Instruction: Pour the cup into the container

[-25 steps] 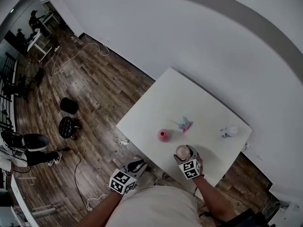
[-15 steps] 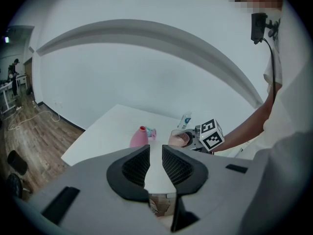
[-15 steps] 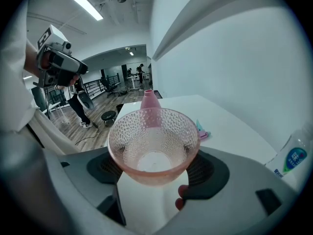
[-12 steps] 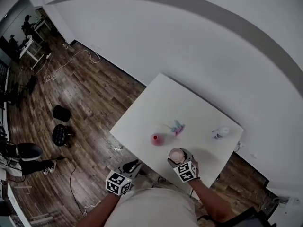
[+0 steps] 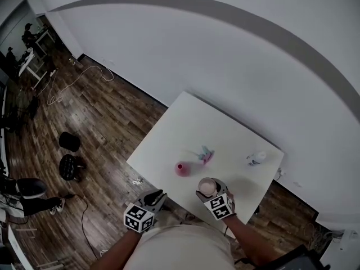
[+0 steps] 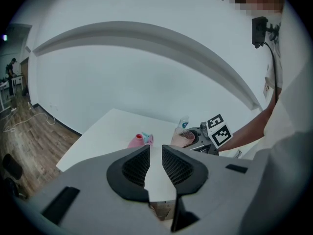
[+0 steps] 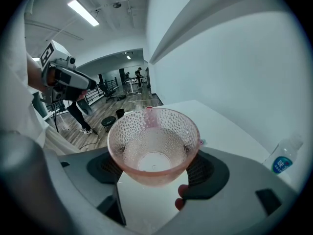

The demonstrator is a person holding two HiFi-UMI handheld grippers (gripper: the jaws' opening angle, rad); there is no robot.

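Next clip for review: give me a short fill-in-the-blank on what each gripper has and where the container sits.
1. The right gripper is shut on a dimpled cup whose colour is ____.
2. The left gripper holds ____ between its jaws.
3. In the head view, the container stands on the table to the ____ of the cup.

Missing words: pink; nothing; left.

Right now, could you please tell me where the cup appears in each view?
Head view: cup low centre, held by the right gripper.
Left gripper view: right of centre, beyond the jaws.
Right gripper view: dead centre, between the jaws.
Shared landmark: the water bottle.
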